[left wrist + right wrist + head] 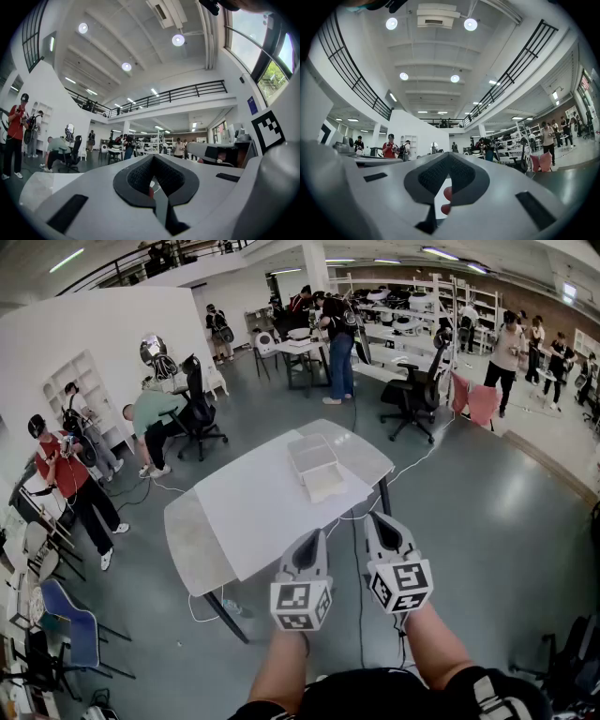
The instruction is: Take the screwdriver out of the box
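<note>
my left gripper (311, 540) and right gripper (383, 521) both pinched together on nothing, clear plastic box (312, 457) well ahead of the jaws on the white table (234, 517), contents too small to tell

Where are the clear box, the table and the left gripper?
clear box (311, 458), head view, its top face.
table (242, 510), head view, bare top.
left gripper (310, 537), head view, tips of its jaws.

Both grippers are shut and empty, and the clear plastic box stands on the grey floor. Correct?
No: the head view shows the clear plastic box on the white table, not the floor. The left gripper and right gripper are shut and empty.
</note>
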Action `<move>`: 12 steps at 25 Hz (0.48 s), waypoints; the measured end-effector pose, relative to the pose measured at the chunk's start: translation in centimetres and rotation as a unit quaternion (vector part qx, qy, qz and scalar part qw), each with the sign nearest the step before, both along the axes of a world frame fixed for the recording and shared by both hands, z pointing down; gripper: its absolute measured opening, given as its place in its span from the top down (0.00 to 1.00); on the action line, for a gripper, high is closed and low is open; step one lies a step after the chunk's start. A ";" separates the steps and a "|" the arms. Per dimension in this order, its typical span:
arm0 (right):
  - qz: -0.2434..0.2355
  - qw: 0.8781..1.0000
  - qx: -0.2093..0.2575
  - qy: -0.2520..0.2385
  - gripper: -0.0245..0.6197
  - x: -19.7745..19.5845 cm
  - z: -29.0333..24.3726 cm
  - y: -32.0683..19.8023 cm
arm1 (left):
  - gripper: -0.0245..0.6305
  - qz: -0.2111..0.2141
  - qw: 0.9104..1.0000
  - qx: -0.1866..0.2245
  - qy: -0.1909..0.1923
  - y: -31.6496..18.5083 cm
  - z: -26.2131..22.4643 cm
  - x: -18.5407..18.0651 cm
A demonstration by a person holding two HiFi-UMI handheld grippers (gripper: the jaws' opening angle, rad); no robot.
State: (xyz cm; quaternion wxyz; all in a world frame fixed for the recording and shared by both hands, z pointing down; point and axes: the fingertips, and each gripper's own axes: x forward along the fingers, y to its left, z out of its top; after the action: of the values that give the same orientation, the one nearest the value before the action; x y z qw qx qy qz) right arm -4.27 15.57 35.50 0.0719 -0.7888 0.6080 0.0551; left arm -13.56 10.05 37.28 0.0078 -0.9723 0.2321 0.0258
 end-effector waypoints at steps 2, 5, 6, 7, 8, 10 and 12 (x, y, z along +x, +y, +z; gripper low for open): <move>-0.001 1.000 0.001 0.004 0.95 0.0 -0.1 0.3 | 0.96 -0.002 1.000 0.000 0.005 0.3 -0.2 0.0; 0.001 1.000 0.005 0.007 0.95 0.1 -0.4 0.6 | 0.96 -0.005 1.000 0.007 0.005 0.8 -0.6 0.2; 0.002 1.000 0.009 0.006 0.95 0.2 -0.5 0.7 | 0.96 -0.005 1.000 0.011 0.005 1.0 -0.8 0.4; 0.002 1.000 0.014 0.002 0.95 0.4 -0.6 0.8 | 0.96 -0.004 1.000 0.013 0.004 1.3 -1.0 0.6; 0.000 1.000 0.020 -0.002 0.95 0.5 -0.7 1.0 | 0.96 -0.003 1.000 0.016 0.003 1.5 -1.1 0.8; -0.003 1.000 0.027 -0.009 0.95 0.8 -0.8 1.5 | 0.96 -0.002 1.000 0.020 0.002 1.9 -1.2 1.0; -0.005 0.999 0.030 -0.009 0.95 1.2 -0.7 1.8 | 0.96 -0.005 1.000 0.021 0.004 2.2 -1.3 1.4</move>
State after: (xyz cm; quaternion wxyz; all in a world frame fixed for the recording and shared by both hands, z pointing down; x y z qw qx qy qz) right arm -3.04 17.40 34.76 0.1014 -0.7836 0.6093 0.0660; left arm -12.13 12.28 36.02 0.0277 -0.9708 0.2360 0.0341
